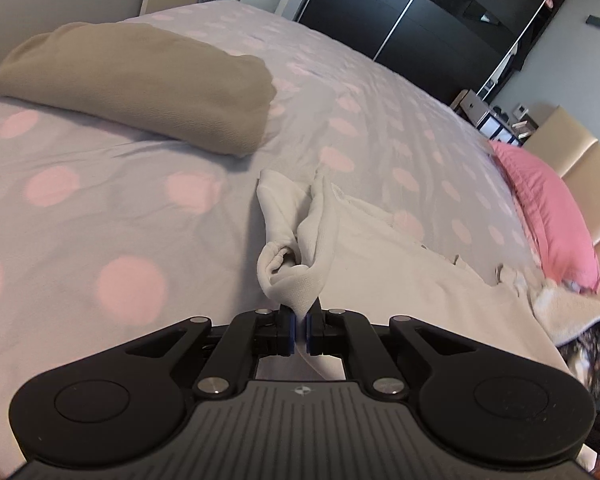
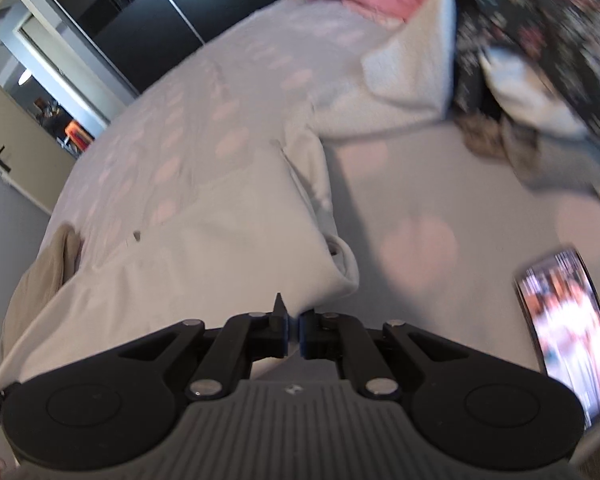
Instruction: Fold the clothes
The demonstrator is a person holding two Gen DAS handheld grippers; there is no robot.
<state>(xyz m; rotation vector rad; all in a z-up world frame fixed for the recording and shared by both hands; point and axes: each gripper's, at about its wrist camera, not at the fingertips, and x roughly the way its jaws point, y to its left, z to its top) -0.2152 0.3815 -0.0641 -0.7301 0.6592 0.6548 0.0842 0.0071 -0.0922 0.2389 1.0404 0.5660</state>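
Observation:
A white garment (image 1: 400,280) lies spread on the bed with its sleeve bunched up in front of my left gripper (image 1: 301,330), which is shut on a fold of it. In the right wrist view the same white garment (image 2: 220,248) lies flat, and my right gripper (image 2: 294,330) is shut on its near edge. A folded beige garment (image 1: 140,84) lies on the bed at the far left; it also shows in the right wrist view (image 2: 40,272) at the left edge.
The bed cover (image 1: 100,208) is grey with pink dots. A pink pillow (image 1: 548,216) lies at the right. A pile of clothes with a dark floral piece (image 2: 540,40) lies beyond. A phone (image 2: 564,328) with a lit screen lies on the bed. Black wardrobe doors (image 1: 420,20) stand behind.

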